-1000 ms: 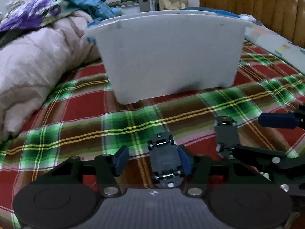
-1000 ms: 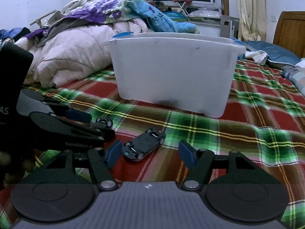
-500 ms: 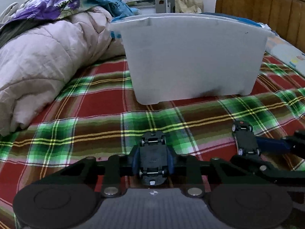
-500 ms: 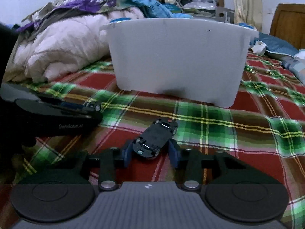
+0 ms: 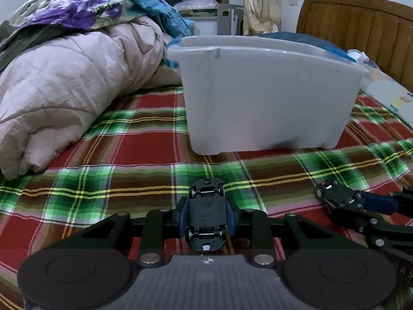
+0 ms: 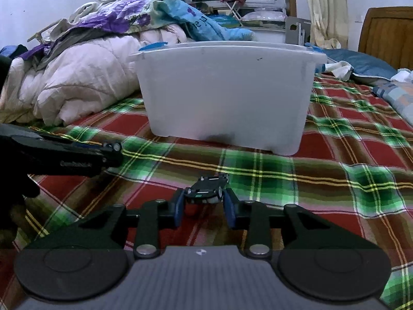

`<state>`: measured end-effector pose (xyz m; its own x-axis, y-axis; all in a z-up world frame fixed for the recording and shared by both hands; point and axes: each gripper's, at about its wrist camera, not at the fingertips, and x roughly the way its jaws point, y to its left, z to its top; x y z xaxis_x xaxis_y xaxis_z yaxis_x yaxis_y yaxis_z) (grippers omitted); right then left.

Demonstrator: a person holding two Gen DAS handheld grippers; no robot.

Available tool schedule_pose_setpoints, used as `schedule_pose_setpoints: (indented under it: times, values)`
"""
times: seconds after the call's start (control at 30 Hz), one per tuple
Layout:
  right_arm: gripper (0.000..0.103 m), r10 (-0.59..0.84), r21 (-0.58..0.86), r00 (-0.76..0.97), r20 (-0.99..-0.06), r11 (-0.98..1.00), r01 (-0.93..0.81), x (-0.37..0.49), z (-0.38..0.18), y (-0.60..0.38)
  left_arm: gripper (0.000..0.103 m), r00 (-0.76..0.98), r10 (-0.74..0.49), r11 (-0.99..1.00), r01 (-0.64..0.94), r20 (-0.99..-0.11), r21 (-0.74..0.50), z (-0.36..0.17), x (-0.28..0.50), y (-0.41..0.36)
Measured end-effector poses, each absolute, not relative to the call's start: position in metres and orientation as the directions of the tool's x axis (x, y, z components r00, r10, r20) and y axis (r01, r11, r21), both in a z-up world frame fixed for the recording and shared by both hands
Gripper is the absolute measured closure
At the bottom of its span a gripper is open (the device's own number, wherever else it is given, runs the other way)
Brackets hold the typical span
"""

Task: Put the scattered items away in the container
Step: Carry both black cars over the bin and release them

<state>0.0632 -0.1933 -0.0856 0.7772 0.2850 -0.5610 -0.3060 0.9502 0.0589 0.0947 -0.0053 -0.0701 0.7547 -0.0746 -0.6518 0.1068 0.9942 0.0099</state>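
A white plastic bin (image 5: pixel 265 98) stands on the plaid bed, ahead of both grippers; it also shows in the right wrist view (image 6: pixel 224 95). My left gripper (image 5: pixel 206 219) is shut on an upside-down black toy car (image 5: pixel 206 214), lifted off the bedspread. My right gripper (image 6: pixel 205 208) is shut on a second upside-down toy car (image 6: pixel 209 187), held a little above the bed. That car (image 5: pixel 338 196) and the right gripper's fingers (image 5: pixel 376 204) show at the right of the left wrist view. The left gripper shows at the left of the right wrist view (image 6: pixel 113 149).
A rolled pink quilt (image 5: pixel 64 98) with floral bedding on top lies left of the bin. The wooden headboard (image 5: pixel 361 31) and pillows (image 6: pixel 361 67) are to the right. The red and green plaid sheet (image 6: pixel 335 170) lies between the grippers and the bin.
Both grippers closed on their toy cars and lifted them off the bed. Both have risen, so the bin's rim now appears lower in the views.
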Motion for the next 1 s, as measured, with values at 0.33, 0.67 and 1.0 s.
schedule_pose_setpoints:
  times: [0.33,0.67,1.0]
  values:
    - [0.068,0.296,0.065,0.807,-0.511,0.949,-0.308,0.053,-0.064,-0.205,0.07,0.793,-0.086,0.994,0.106,-0.603,-0.001,-0.042,0.087,0.0]
    - [0.068,0.319,0.04,0.854,-0.412,0.942,-0.332,0.05,-0.006,-0.216,0.07,0.84,-0.131,0.989,0.149,-0.527,-0.009,0.022,0.093,-0.008]
    - [0.068,0.326,-0.012,0.882,-0.34,0.936,-0.351,0.123,0.087,-0.218,0.07,0.849,-0.135,0.987,0.163,-0.511,0.009,0.111,0.169,-0.037]
